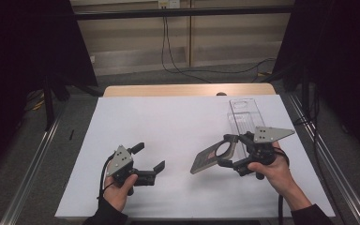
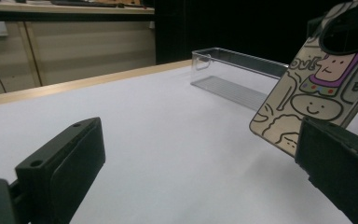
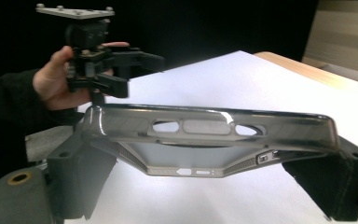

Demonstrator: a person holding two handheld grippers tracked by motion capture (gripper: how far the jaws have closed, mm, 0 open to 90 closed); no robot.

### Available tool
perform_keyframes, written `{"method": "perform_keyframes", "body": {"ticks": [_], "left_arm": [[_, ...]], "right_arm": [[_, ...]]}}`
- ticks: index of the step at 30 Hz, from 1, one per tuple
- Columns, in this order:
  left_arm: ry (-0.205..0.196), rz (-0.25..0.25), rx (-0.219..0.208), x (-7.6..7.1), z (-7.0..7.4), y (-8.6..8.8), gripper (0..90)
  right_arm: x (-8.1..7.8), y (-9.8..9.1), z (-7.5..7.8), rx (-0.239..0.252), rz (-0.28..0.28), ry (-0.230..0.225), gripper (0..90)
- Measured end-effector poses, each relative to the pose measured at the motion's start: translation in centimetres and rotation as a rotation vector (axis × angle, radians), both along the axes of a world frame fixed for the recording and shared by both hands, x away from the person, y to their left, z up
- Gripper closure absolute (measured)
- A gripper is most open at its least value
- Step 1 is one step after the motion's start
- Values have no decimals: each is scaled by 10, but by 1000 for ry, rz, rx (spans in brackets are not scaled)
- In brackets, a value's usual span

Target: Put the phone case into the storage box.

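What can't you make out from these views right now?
- Phone case: in the left gripper view its top and right side are cut off by the frame edge and its lower corner sits behind a jaw.
- Clear tray: in the high view the right gripper hides its near end.

Two grippers: left gripper (image 1: pixel 151 158), right gripper (image 1: pixel 228 151). Two hands: left hand (image 1: pixel 120 189), right hand (image 1: pixel 275 170). One phone case (image 1: pixel 211 158). One clear tray (image 1: pixel 245 119). One white sheet (image 1: pixel 168 131). One table (image 1: pixel 168 89).
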State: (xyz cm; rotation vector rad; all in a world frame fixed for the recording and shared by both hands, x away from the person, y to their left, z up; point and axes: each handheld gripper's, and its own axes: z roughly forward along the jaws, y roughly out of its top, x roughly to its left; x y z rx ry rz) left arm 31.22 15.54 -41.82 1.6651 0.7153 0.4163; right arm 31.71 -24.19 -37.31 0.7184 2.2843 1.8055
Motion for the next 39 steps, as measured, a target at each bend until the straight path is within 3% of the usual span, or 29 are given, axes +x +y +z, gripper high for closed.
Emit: {"method": "perform_keyframes", "body": {"ticks": [4, 7, 13, 16, 21, 28, 30, 32, 39], "left_arm": [[-27, 45, -17, -4, 3, 8, 16], [-36, 70, -5, -5, 2, 14, 13], [-17, 97, -19, -7, -2, 30, 11], [8, 140, -18, -9, -6, 36, 9], [-9, 184, -9, -12, -7, 46, 14], [13, 246, 6, -15, -14, 64, 26], [2, 273, -26, -18, -13, 70, 28], [-19, 307, -6, -22, -12, 75, 31], [-9, 287, -8, -25, -15, 80, 25]], "right_arm": [[2, -4, 0, -1, -36, 12, 119], [2, -6, 1, 7, -49, 14, 119], [3, -12, 3, 14, -83, 15, 119], [4, -13, 3, 23, -91, 21, 119], [4, -14, 5, 17, -116, 19, 119], [7, -17, 7, 9, -153, 12, 119], [9, -17, 6, 22, -144, 6, 119], [11, -16, 6, 18, -162, 4, 119], [16, -23, 13, -9, -204, -2, 119]]}}
